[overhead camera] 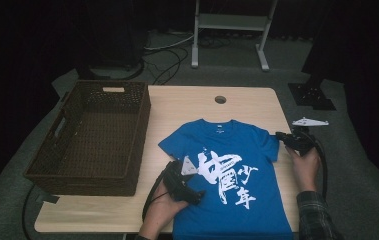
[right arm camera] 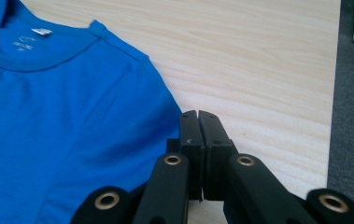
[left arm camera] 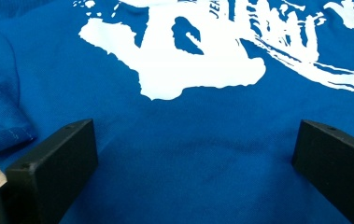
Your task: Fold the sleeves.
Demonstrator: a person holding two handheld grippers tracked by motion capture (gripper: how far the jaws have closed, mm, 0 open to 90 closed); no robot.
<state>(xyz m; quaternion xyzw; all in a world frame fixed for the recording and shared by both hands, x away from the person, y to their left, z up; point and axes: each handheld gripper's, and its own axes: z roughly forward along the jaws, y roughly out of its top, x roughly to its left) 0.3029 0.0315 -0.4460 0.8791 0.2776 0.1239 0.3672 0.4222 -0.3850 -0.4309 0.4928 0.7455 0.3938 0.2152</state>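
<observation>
A blue T-shirt [overhead camera: 227,175] with white printed characters lies flat on the wooden table [overhead camera: 187,105], collar away from me. My left gripper [overhead camera: 197,194] rests over the shirt's lower left part. In the left gripper view its jaws [left arm camera: 195,140] stand wide apart above the blue cloth [left arm camera: 188,177], just below the white print, with nothing pinched. My right gripper [overhead camera: 280,135] sits at the edge of the shirt's right sleeve. In the right gripper view its jaws [right arm camera: 198,116] are pressed together over bare wood, the sleeve [right arm camera: 72,116] running up against the left jaw. No cloth shows between them.
A dark woven basket [overhead camera: 77,182] with nothing showing inside it stands on the table's left side. A round cable hole [overhead camera: 220,99] is near the far edge. Bare wood lies between basket and shirt. A white metal stand [overhead camera: 229,30] and cables are on the floor beyond.
</observation>
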